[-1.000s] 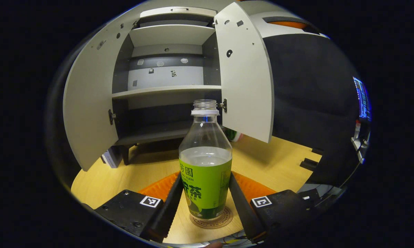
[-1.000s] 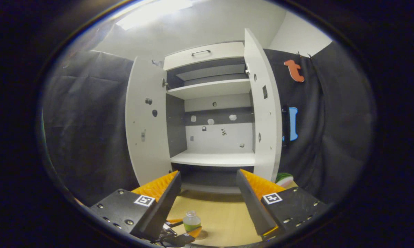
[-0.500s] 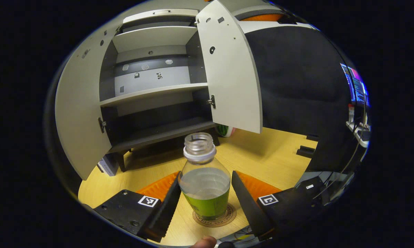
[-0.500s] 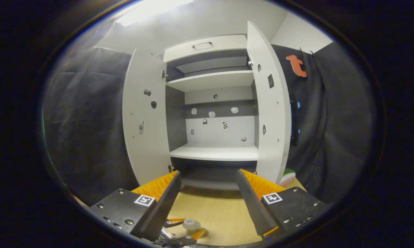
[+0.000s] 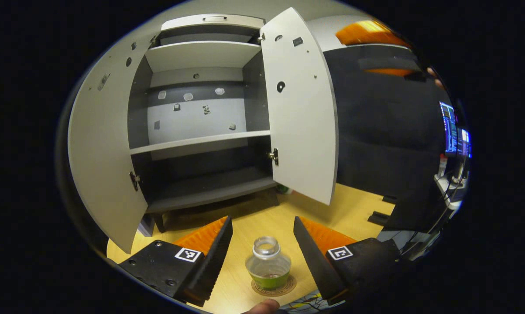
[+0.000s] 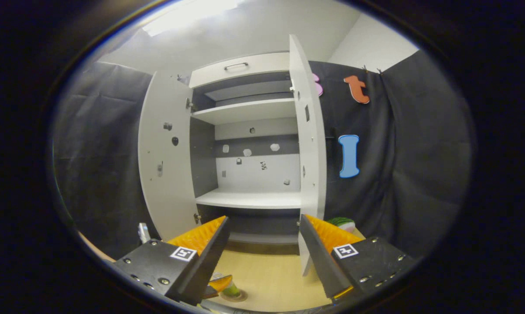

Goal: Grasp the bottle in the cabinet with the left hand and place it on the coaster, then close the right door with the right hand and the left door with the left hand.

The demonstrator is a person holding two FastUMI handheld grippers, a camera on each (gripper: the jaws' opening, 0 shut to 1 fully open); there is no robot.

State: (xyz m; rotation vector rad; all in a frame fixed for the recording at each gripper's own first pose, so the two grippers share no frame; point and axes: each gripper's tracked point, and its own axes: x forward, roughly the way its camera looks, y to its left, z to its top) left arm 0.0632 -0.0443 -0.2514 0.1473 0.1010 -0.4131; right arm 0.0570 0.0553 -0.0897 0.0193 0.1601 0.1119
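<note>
Wooden table (image 5: 345,205), lit monitor (image 5: 452,128), green-and-white object (image 6: 343,223) behind the table

The bottle (image 5: 268,264) stands on the coaster (image 5: 274,287) on the tabletop (image 5: 349,209), before the cabinet (image 5: 201,131), between its left door (image 5: 101,152) and right door (image 5: 299,109).

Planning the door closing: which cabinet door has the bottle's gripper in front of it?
The left grey cabinet door; the left gripper, open above the green-labelled bottle, sits nearer it than the right grey door.
</note>
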